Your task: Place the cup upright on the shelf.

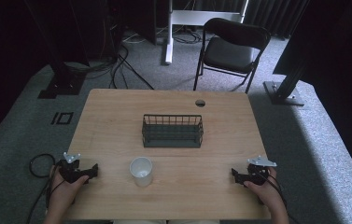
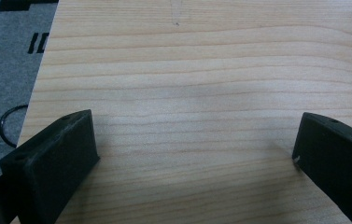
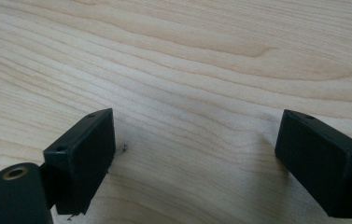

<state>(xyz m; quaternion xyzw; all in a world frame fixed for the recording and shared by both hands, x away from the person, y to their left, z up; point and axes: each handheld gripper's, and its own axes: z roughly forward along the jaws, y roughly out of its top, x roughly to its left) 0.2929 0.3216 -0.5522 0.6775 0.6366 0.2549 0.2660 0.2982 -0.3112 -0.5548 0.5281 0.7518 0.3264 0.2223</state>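
Note:
A white cup stands upright near the front middle of the wooden table. Behind it, at the table's centre, sits a dark wire basket with nothing visible inside. My left gripper rests at the front left edge, held by a hand, its jaws wide apart over bare wood. My right gripper rests at the front right, also open with only tabletop between its jaws. Both grippers point toward the cup from either side, each well apart from it.
A round cable hole marks the table's far edge. A black folding chair stands on the carpet beyond the table. Cables loop on the floor at the left, and dark stand bases flank the table.

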